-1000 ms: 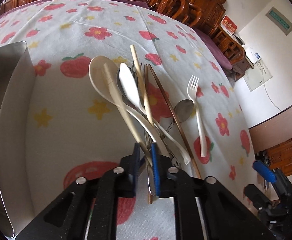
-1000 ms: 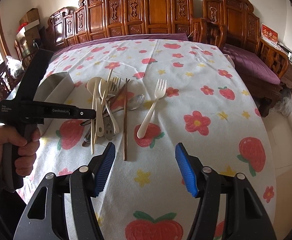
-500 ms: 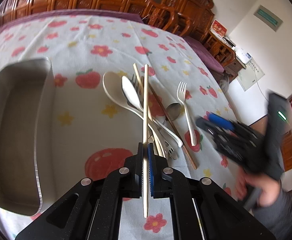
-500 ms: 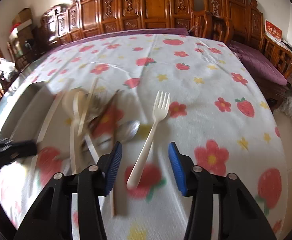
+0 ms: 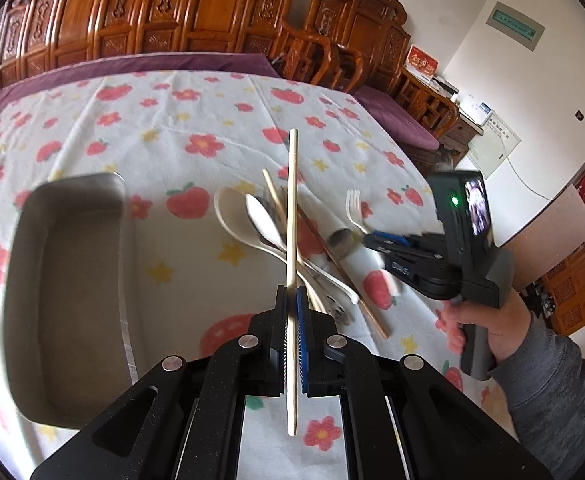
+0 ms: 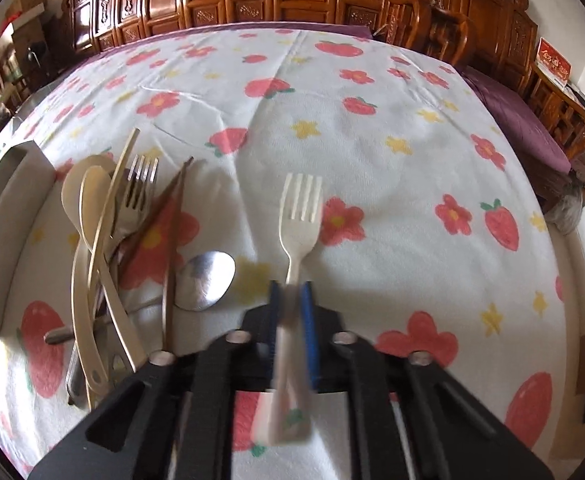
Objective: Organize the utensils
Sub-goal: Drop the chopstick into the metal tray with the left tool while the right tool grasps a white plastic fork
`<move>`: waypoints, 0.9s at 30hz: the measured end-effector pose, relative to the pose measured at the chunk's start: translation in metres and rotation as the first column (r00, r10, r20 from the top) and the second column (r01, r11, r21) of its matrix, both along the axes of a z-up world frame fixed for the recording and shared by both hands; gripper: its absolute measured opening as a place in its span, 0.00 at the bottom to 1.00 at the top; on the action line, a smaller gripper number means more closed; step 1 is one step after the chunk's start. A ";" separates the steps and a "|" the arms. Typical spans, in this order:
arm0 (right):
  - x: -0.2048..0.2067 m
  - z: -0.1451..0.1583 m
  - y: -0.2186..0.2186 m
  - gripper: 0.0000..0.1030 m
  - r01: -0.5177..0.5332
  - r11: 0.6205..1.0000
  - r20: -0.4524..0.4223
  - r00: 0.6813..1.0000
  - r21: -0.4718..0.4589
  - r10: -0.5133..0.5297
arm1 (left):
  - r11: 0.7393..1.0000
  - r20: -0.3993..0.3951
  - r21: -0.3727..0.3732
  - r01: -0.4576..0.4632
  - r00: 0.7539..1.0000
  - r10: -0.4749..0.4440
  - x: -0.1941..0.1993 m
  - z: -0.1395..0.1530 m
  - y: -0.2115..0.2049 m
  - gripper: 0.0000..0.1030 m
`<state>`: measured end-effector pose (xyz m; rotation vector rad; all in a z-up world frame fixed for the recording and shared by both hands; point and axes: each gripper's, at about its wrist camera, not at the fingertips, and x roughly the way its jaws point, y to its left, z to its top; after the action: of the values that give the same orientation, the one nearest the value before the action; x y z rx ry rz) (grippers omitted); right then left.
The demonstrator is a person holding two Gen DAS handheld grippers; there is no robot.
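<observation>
Two grabs now stand where a second ago there was one. The left tool (image 5: 291,304) has lifted a single pale wooden chopstick (image 5: 291,216) clear of the heap of spoons, forks and chopsticks (image 5: 288,240) mid-frame; it stays clamped. The right tool (image 6: 291,296), whose jaws have just been closing, now pinches the handle of the cream plastic fork (image 6: 298,216) lying on the flowered counter (image 6: 392,184). The grey metal tray (image 5: 68,280) at left likely receives both next.

No legible txt/labels anywhere; red wall sign too blurry.
</observation>
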<state>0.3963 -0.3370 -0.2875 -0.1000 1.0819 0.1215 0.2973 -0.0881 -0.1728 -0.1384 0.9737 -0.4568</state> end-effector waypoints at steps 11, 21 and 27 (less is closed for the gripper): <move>-0.029 0.036 0.003 0.08 -0.022 0.999 0.059 0.998 0.041 0.019 | 0.995 0.029 0.059 -0.080 0.997 0.078 0.022 0.018 0.067 0.03; -0.045 0.087 0.080 0.08 -0.182 0.978 0.149 0.975 0.103 0.166 | 0.979 -0.017 0.155 -0.134 0.990 0.139 0.050 -0.004 0.115 0.03; -0.056 0.101 0.122 0.08 -0.252 0.958 0.167 0.959 0.139 0.228 | 0.969 -0.052 0.199 -0.148 0.986 0.161 0.049 -0.020 0.124 0.04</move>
<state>0.3398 -0.2148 -0.1865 -0.0954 0.9029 0.4140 0.3463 0.0358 -0.1924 -0.0524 1.0601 -0.2127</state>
